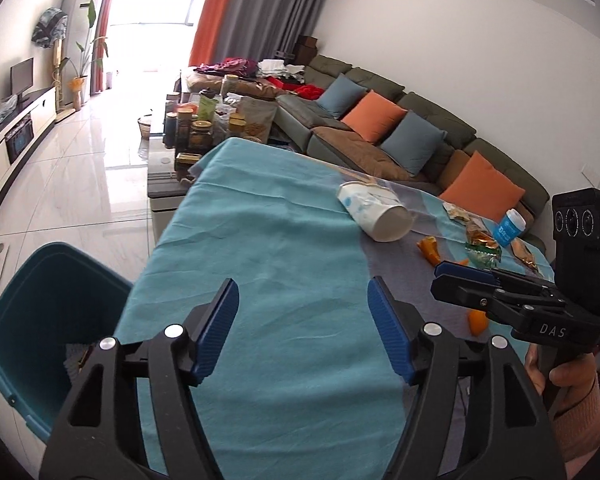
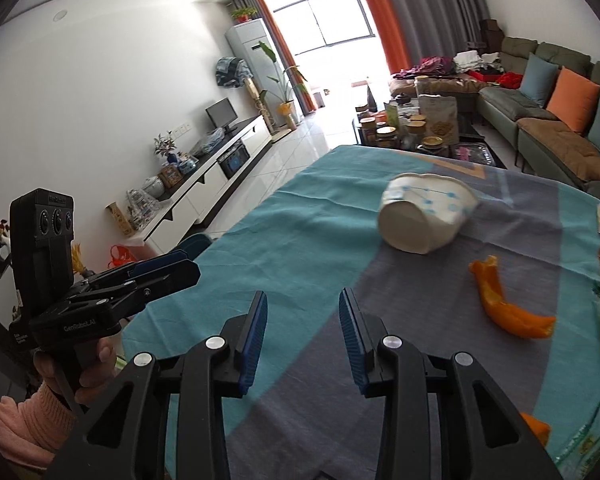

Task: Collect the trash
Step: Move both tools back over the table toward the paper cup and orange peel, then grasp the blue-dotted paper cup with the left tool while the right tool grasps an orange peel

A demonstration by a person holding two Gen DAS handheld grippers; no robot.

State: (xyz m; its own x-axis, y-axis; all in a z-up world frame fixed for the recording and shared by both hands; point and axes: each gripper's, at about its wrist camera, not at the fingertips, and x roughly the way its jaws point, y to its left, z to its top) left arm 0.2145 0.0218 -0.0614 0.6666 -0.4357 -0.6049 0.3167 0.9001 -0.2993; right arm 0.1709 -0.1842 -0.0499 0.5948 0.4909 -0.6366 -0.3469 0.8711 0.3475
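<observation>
A tipped white paper cup lies on its side on the teal cloth-covered table. Right of it lie curled orange peels and crinkled snack wrappers. A teal plastic bin stands left of the table; a grey sectional sofa lies behind.

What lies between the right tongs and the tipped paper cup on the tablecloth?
Nothing visible. Only bare tablecloth lies between the empty right tongs and the paper cup; the orange peel lies off to the right, clear of that path.

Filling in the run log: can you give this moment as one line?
left gripper: open, empty | right gripper: open, empty | paper cup: tipped on tablecloth | orange peel: on cloth | bin: beside table
</observation>
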